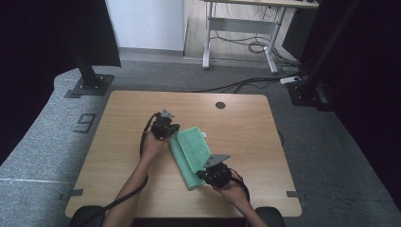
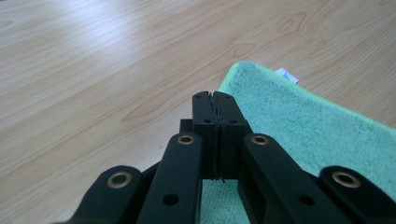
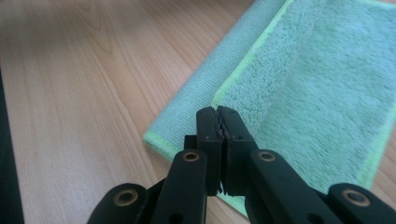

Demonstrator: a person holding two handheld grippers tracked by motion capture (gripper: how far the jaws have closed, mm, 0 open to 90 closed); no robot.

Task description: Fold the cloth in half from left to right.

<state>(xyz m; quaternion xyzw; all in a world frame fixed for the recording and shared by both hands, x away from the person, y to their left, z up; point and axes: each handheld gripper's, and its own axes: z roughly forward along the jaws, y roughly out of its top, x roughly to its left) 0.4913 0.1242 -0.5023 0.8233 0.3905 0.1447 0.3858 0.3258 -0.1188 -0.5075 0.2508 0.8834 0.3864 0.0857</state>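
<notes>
1. Left gripper [image 2: 216, 95]: jaws pressed together; whether cloth lies pinched between them is hard to tell.
2. Right gripper [image 3: 218, 110]: jaws pressed together likewise.
3. Green cloth [image 1: 193, 150] lies folded on the table [image 1: 118, 142], under and beyond both gripper tips.

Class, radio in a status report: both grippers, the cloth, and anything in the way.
Left gripper shut, at cloth's far end. Right gripper shut, at near end. Green cloth folded, flat on table. Nothing in the way.

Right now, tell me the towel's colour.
Green towel with a lighter green edge; right gripper view shows it best.
</notes>
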